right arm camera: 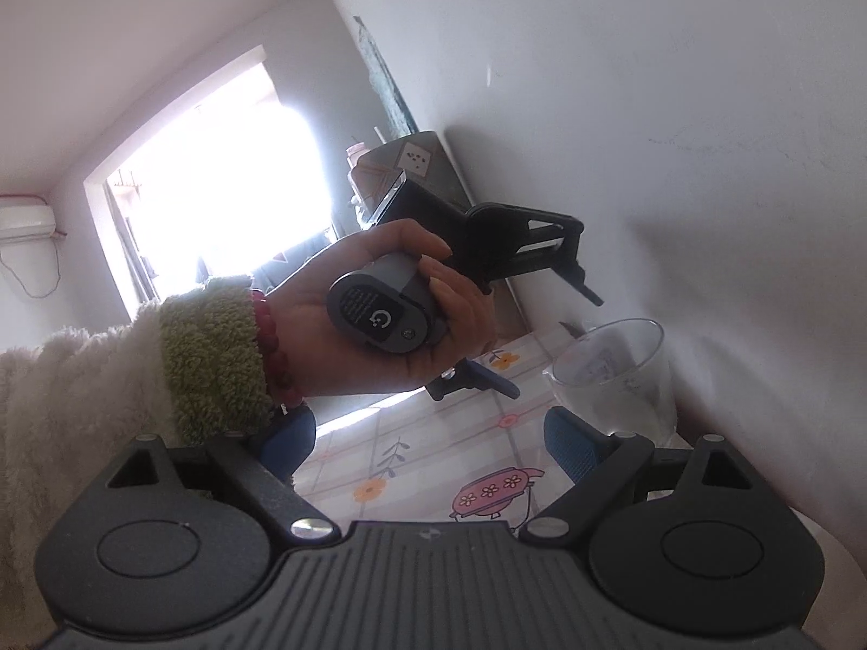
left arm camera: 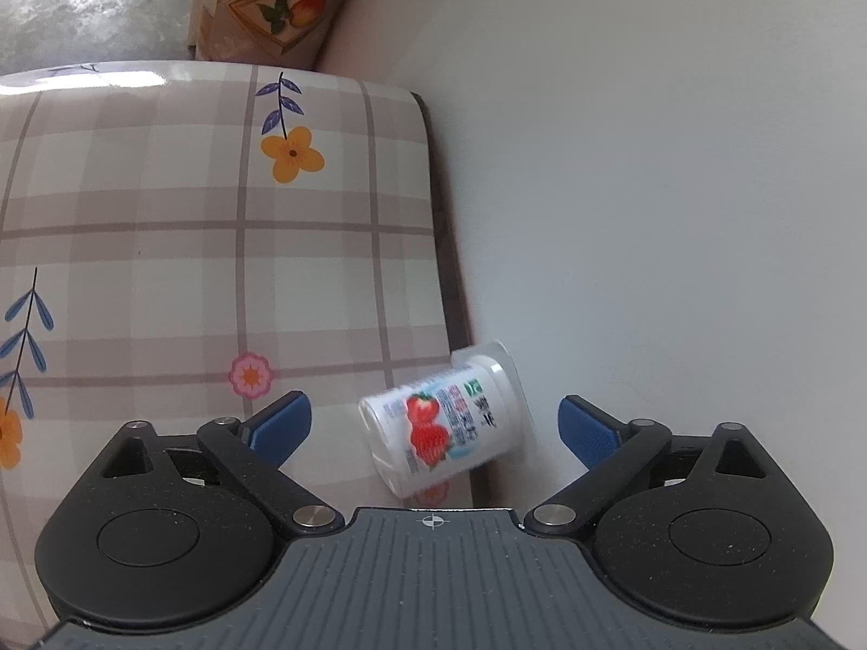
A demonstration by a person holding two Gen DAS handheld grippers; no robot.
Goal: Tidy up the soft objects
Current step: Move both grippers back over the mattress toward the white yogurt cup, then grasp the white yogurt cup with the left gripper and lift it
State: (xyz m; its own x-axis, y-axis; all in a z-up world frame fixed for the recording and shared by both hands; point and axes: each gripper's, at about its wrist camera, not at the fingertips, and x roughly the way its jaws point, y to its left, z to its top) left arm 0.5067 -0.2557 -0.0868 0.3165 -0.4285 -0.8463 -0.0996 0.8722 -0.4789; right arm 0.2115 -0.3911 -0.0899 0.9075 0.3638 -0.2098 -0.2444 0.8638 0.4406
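Right now the left claw (left arm camera: 433, 422) stands wide open with nothing in it, its two blue pads spread far apart, and the strawberry-printed bottle (left arm camera: 441, 425) lies between them, just ahead of the claw's body and a little toward its right pad. The bottle rests on its side at the edge of the tabletop (left arm camera: 162, 249), which wears a plaid, flower-printed cloth, close against the white wall (left arm camera: 650, 189) that runs along the claw's right. Its long axis slants: the base points back and to the claw's left, the neck, capped by a clear plastic cover, points forward and to the right, toward the wall. So the axis crosses the closing line of the pads at an angle rather than squarely, and I judge a slight twist of the wrist would let the pads meet the bottle's flanks cleanly. The bottle looks a touch blurred, so whether it is settled I cannot tell. The right claw (right arm camera: 428, 449) is likewise spread open and empty; in its view a hand (right arm camera: 379, 303) grips the other tool's handle ahead of it, and a clear glass (right arm camera: 618, 374) stands ahead toward its right pad, near the wall. The left claw is plainly the nearer one to the bottle.
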